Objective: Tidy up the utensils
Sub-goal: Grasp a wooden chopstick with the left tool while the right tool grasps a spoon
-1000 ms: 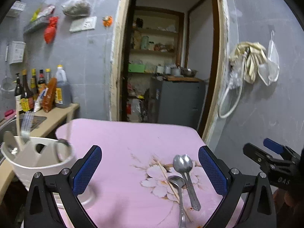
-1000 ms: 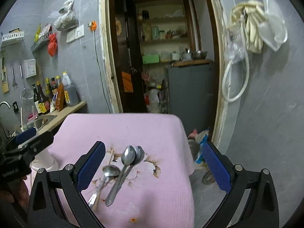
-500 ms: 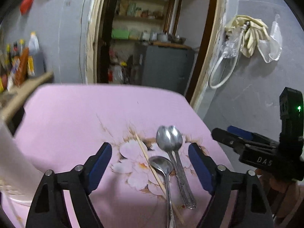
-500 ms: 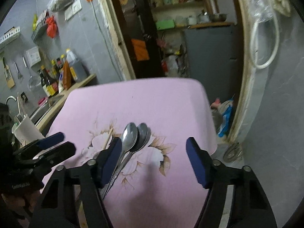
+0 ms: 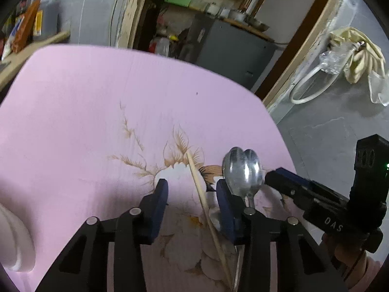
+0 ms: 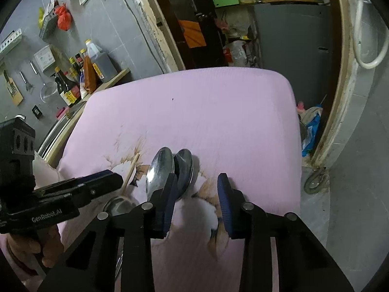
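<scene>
Pink floral-cloth bench (image 5: 73,112): utensils lie handles toward the person.
Spread left gripper (image 5: 192,192) straddles thin wooden chopstick (image 5: 197,182); two overlapped steel spoons (image 6: 170,168) sit at 11 o'clock of spread right gripper (image 6: 197,189).

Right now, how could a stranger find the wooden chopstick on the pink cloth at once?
Look at the pink cloth and its brown flower print. On the print lies the chopstick, left of the two overlapping spoons. It is the only thin, pale wooden stick; its neighbours are shiny metal with round bowls.
</scene>
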The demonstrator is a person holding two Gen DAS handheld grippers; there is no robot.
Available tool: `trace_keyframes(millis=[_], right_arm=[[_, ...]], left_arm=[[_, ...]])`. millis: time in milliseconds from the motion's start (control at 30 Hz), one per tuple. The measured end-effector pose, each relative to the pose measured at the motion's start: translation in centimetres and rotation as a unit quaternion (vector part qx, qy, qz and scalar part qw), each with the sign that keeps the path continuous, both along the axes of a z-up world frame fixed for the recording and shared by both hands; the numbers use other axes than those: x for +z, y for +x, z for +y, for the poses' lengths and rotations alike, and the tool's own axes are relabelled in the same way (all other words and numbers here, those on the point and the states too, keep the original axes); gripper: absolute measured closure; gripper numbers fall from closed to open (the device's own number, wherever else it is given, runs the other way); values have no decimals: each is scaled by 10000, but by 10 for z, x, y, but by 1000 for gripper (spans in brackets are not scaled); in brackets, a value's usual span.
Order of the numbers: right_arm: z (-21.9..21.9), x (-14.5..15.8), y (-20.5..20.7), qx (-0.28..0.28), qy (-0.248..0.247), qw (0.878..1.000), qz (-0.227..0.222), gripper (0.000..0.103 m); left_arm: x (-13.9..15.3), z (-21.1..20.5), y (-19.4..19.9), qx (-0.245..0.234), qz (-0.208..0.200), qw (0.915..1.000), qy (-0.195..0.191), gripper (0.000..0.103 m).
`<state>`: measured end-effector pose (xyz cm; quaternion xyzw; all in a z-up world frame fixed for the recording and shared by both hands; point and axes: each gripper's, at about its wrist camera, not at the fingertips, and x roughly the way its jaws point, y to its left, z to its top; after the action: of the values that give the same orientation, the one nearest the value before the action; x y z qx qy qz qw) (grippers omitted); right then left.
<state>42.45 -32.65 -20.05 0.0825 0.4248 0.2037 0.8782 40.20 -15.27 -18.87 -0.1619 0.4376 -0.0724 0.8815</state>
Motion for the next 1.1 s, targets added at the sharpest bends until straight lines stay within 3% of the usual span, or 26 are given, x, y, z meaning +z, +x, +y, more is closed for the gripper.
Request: trace_keyframes(millis=[100, 367, 467, 533, 633, 867, 1100], right_arm=[[1, -4, 6, 118, 28, 9999, 74, 79], [4, -4, 23, 367, 73, 9992, 148, 80], [13, -2, 26, 601, -157, 9980, 151, 83], [19, 0, 28, 736, -265, 9967, 200, 93], [21, 2, 28, 826, -221, 9959, 292, 96], [10, 23, 6, 585, -106, 9982, 108, 100], [2, 59, -24, 344, -196, 9984, -409, 101]], left_arm=[[-1, -2, 3, -89, 60, 9999, 21, 72], [3, -15, 21, -481, 435, 9976, 262, 80], [5, -18, 31, -508, 593, 9958, 469, 92], [5, -19, 35, -542, 673, 9949, 517, 94], [6, -21, 38, -583, 751, 9940, 544, 95], [8, -3, 24, -490, 638, 9967, -52, 97], [37, 2, -1, -573, 225, 9980, -148, 98]])
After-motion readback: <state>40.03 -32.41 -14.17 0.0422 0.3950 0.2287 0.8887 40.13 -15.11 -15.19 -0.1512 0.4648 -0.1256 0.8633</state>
